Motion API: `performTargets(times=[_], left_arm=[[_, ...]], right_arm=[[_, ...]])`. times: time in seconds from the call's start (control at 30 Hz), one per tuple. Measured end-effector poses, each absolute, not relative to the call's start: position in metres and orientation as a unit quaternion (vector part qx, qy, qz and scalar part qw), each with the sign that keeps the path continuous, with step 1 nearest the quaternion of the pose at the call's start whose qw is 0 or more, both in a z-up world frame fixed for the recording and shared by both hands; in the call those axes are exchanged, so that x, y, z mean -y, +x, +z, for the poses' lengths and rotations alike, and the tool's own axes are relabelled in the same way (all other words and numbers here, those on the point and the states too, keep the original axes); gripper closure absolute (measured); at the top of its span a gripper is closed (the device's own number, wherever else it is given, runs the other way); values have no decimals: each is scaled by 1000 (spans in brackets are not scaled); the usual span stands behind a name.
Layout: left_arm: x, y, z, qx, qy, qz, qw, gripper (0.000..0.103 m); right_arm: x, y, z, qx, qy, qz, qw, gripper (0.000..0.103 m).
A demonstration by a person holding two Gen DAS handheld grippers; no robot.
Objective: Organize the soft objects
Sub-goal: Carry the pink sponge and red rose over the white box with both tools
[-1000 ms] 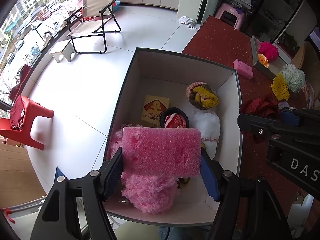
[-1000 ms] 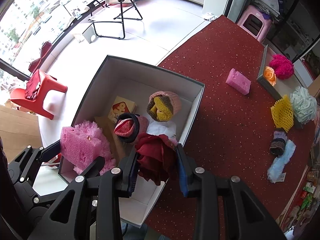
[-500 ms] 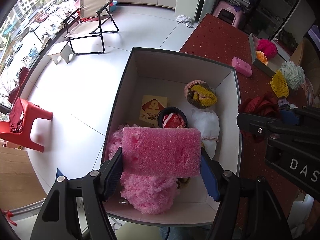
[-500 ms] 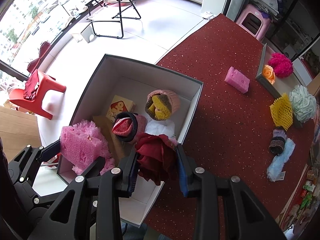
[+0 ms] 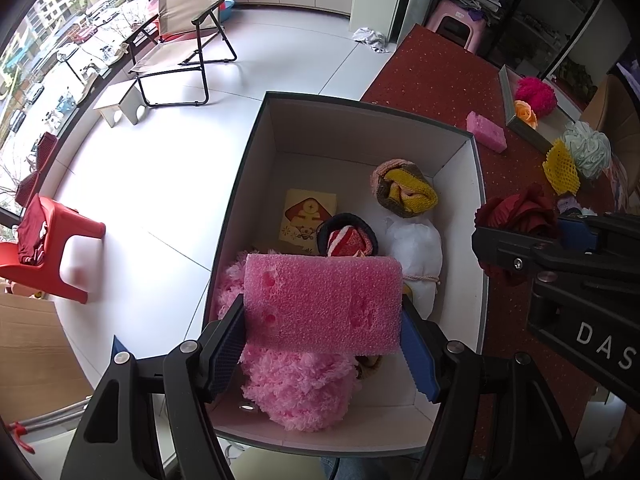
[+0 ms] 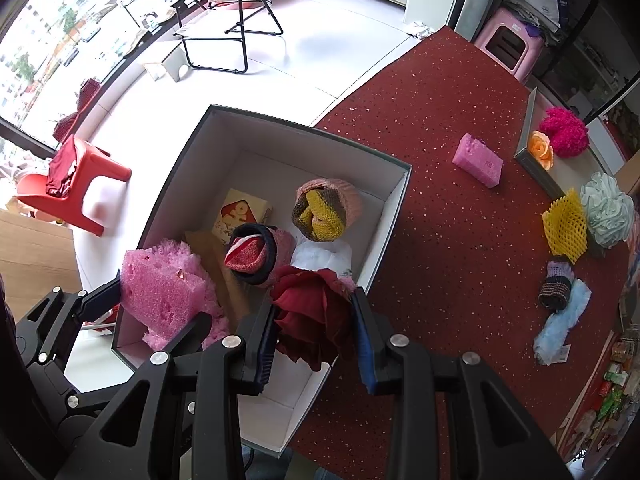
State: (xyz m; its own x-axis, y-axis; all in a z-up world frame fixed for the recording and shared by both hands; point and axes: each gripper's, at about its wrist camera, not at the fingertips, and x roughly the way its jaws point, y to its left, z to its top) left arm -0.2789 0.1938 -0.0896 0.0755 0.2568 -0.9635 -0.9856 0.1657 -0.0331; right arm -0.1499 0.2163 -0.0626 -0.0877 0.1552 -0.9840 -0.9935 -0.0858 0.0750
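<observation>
My left gripper (image 5: 322, 330) is shut on a pink sponge block (image 5: 324, 300), held above the near end of an open white box (image 5: 360, 124). The sponge also shows in the right wrist view (image 6: 158, 298). My right gripper (image 6: 314, 330) is shut on a dark red cloth flower (image 6: 316, 316), above the box's right wall (image 6: 384, 248); the flower shows at the right in the left wrist view (image 5: 516, 216). In the box lie a fluffy pink ball (image 5: 300, 388), a red-striped rolled sock (image 5: 346, 240), a yellow-brown knit roll (image 5: 404, 190), a white bundle (image 5: 416, 244) and a yellow card (image 5: 306, 216).
The box stands at the edge of a red table cloth (image 6: 440, 120). On the cloth lie a small pink sponge (image 6: 478, 160), a yellow foam net (image 6: 566, 226), a pale bath pouf (image 6: 608, 210), a dark sock roll (image 6: 554, 290), a blue cloth (image 6: 560, 328) and a tray (image 6: 528, 132) with an orange flower and magenta pompom.
Both grippers keep their hold. The view has drifted slightly: the box sits a little nearer and lower in the left view. No object has been let go.
</observation>
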Motion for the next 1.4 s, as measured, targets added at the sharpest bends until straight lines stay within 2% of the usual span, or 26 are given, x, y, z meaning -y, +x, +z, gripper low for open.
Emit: performTargets(times=[1.4], left_arm=[[-195,-280,-92,-457,-404,504,612,32]], right_arm=[[-221,-157,-68,-451,-473,576,491,66]])
